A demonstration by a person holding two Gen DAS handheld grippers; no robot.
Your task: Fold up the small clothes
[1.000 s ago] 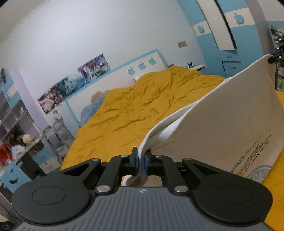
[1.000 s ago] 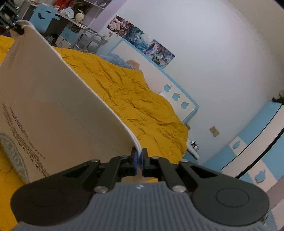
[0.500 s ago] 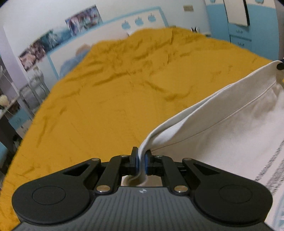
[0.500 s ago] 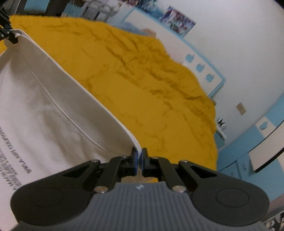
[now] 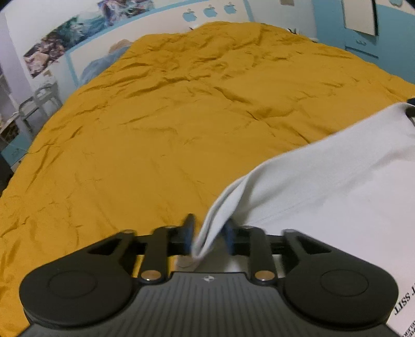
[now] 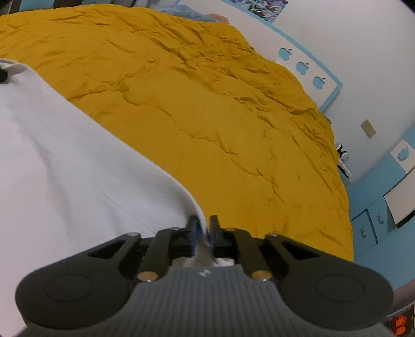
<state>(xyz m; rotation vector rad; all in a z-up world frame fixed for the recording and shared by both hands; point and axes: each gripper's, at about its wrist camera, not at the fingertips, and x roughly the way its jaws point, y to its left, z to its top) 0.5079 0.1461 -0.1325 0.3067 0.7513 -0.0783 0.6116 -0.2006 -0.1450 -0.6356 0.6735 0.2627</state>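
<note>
A white garment with dark printed lettering at its near edge lies spread on the yellow bed cover. My left gripper is low over the bed and its jaws are opening. One corner of the garment hangs loosely between them, no longer pinched. In the right wrist view the same white garment stretches away to the left. My right gripper is also opening, its jaws a little apart with the other corner's hem slack between them. The cloth between the two corners has sagged onto the yellow bed cover.
The wrinkled cover stretches far ahead to a white headboard with blue apple cutouts. A blue pillow lies near the headboard. Blue cabinets stand along the bed's right side, and shelves stand beside its left.
Both grippers came down from holding the garment up in the air to just above the bed. Their jaws, shut on the corners before, have parted, and the cloth now rests on the cover.
</note>
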